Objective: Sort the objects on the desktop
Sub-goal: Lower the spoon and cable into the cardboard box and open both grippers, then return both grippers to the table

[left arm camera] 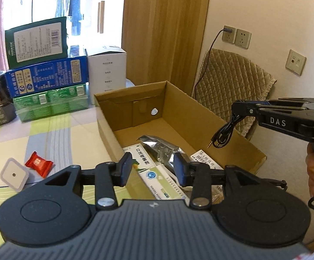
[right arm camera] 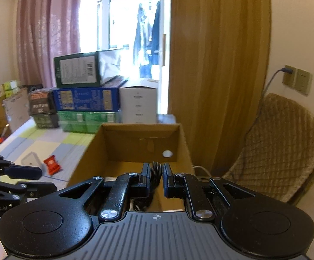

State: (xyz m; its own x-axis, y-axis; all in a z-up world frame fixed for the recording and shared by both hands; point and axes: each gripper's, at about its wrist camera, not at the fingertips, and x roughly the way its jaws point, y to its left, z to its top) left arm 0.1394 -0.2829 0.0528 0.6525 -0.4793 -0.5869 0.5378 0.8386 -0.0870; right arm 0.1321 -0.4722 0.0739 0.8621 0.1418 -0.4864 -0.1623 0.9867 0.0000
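An open cardboard box (left arm camera: 206, 117) stands on the table and holds a silver foil pouch (left arm camera: 161, 148) and white-green medicine boxes (left arm camera: 154, 173). My right gripper (left arm camera: 234, 110) is shut on a coiled black audio cable (left arm camera: 224, 133) and holds it above the box's right side. In the right wrist view the cable (right arm camera: 155, 171) sits between the pads of the right gripper (right arm camera: 157, 173), over the box (right arm camera: 141, 138). My left gripper (left arm camera: 153, 169) is open and empty above the box's near end. A red candy packet (left arm camera: 39, 164) and a white square device (left arm camera: 14, 174) lie on the table to the left.
Stacked green, blue and dark boxes (left arm camera: 46, 80) and a white carton (left arm camera: 107, 71) stand at the table's far side. A cushioned chair (left arm camera: 230, 82) is right of the box, below wall sockets (left arm camera: 235, 35). The tablecloth (left arm camera: 48, 134) is checked.
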